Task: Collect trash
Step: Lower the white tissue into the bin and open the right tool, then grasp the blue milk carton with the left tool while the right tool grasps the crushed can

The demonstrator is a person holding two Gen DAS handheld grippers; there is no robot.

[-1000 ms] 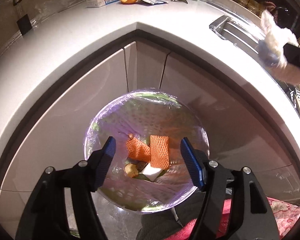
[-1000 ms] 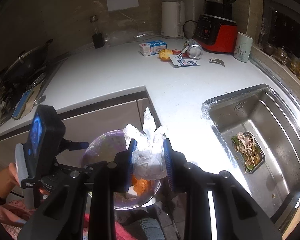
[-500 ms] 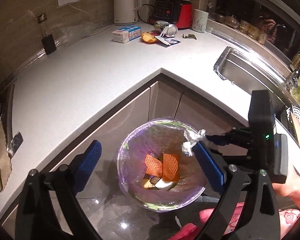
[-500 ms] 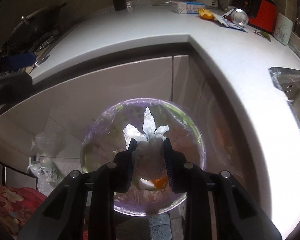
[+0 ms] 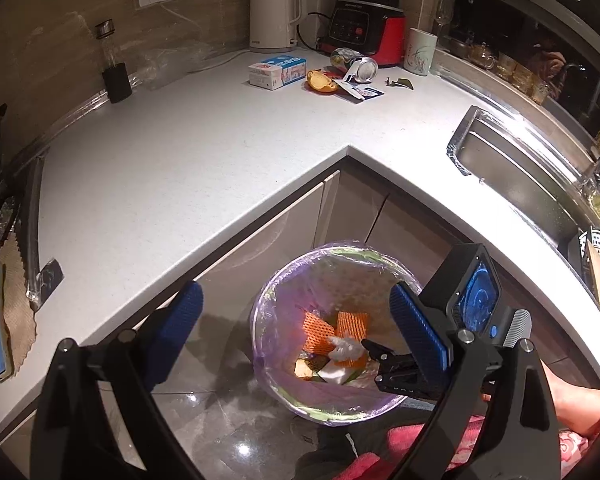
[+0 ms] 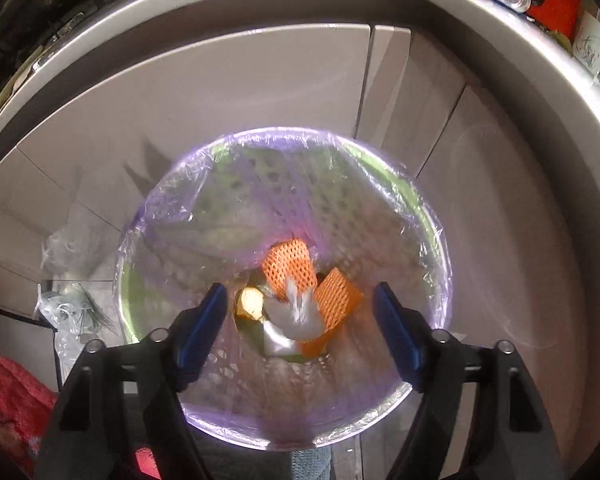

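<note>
A round trash bin (image 5: 268, 304) lined with a purple bag stands on the floor in the counter's inner corner; it also shows in the right wrist view (image 6: 432, 216). Inside lie orange foam nets (image 6: 290, 266) and other scraps. A crumpled white tissue (image 6: 298, 314) is blurred, dropping into the bin; it also shows in the left wrist view (image 5: 342, 347). My right gripper (image 6: 300, 322) is open just above the bin. My left gripper (image 5: 296, 328) is open and empty, higher up, facing the bin. More trash sits on the far counter: a milk carton (image 5: 277, 72), orange peel (image 5: 320, 81), a can (image 5: 366, 70).
A white L-shaped countertop (image 5: 204, 168) wraps around the bin. A kettle (image 5: 274, 16), red blender (image 5: 366, 20) and mug (image 5: 420, 51) stand at the back. A steel sink (image 5: 512, 176) is on the right. Cabinet doors (image 6: 260, 88) are behind the bin.
My right gripper has gone down over the bin and opened, letting go of the white tissue, which falls into the bin. My left gripper has drawn up and back.
</note>
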